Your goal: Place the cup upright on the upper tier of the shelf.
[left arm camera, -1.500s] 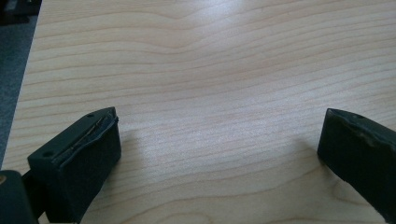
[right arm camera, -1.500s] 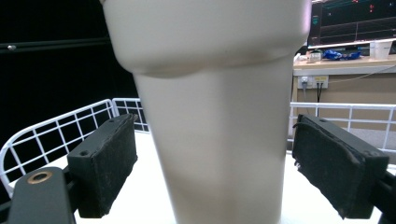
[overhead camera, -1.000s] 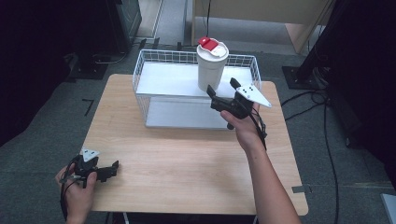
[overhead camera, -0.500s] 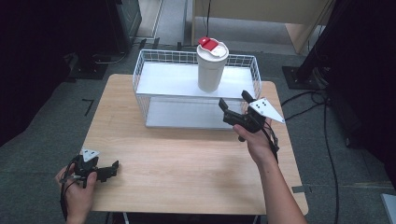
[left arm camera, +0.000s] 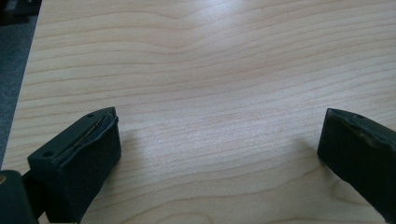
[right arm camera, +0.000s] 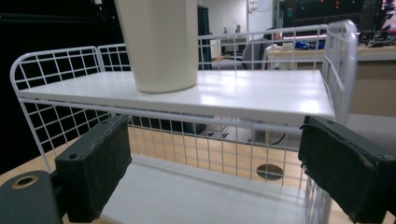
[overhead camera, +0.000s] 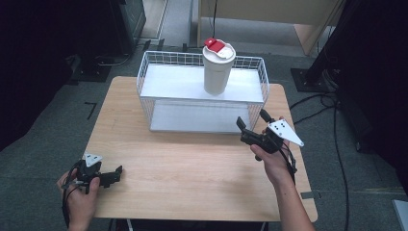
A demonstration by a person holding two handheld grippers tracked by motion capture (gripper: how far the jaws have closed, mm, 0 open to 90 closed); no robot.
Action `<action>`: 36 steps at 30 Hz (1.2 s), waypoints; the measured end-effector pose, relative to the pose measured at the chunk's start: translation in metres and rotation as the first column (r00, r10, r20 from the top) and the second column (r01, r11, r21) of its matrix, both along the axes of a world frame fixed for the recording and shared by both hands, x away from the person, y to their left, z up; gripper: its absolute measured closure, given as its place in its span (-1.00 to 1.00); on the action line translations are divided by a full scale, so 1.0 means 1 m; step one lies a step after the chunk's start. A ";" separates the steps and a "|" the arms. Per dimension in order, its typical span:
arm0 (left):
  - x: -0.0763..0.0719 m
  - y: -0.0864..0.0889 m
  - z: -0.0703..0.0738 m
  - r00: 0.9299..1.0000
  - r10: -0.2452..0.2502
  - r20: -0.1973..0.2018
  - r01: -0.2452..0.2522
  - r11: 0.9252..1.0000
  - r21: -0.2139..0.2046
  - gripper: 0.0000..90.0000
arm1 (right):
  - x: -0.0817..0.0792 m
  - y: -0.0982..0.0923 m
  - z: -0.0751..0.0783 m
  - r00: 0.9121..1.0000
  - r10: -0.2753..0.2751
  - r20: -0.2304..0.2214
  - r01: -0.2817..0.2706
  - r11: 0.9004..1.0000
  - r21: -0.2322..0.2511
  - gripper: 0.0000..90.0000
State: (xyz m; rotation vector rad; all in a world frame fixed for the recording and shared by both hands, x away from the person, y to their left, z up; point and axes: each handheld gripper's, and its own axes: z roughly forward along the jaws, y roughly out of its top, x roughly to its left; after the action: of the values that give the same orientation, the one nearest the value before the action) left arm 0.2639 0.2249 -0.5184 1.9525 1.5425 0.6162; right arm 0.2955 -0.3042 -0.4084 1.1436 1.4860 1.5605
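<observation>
High view: we see the right gripper [overhead camera: 255, 122] held above the wooden surface [overhead camera: 192, 163], just in front of the white wire rack [overhead camera: 144, 77], its jaws spread wide with nothing between them. Ahead of that gripper and to its left, a tall white cup [overhead camera: 218, 72] with a red-tabbed lid [overhead camera: 217, 47] stands upright on the rack's upper shelf [overhead camera: 168, 82]. A lower shelf [overhead camera: 192, 118] lies beneath it, level with the gripper's tips.

From the right gripper view we look straight between its two black jaws at the rack [right arm camera: 341, 70]; the cup [right arm camera: 159, 42] sits beyond the left jaw, resting on the upper shelf [right arm camera: 261, 95], well clear of both pads. The lower shelf [right arm camera: 196, 196] runs just below and ahead of the jaws.

At the near left corner of the surface, the left gripper [overhead camera: 111, 176] rests low in the person's hand [overhead camera: 79, 204], far from the rack. In the left gripper view its jaws stand wide apart over bare wood grain [left arm camera: 215, 93], holding nothing.
</observation>
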 end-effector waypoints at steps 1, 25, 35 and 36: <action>0.000 0.000 0.000 1.000 0.000 0.000 0.000 1.000 0.000 -1.00 | -0.002 -0.002 -0.003 1.000 -0.002 -0.002 0.002 1.000 0.000 -0.79; 0.000 0.000 0.000 1.000 0.000 0.000 0.000 1.000 -0.001 -1.00 | -0.039 -0.054 -0.068 0.983 -0.108 -0.151 0.104 0.994 -0.032 -0.83; 0.000 0.000 0.000 1.000 0.000 0.000 0.000 1.000 0.000 -1.00 | -0.063 -0.078 -0.087 0.964 -0.157 -0.215 0.147 0.987 -0.059 -0.84; 0.000 0.000 0.000 1.000 0.000 0.000 0.000 1.000 0.000 -1.00 | -0.067 -0.081 -0.091 0.960 -0.164 -0.228 0.154 0.986 -0.062 -0.84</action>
State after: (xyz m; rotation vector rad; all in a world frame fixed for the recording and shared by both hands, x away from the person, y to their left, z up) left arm 0.2639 0.2248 -0.5184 1.9521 1.5430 0.6161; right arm 0.2289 -0.3853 -0.4991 1.4231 1.5265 1.3141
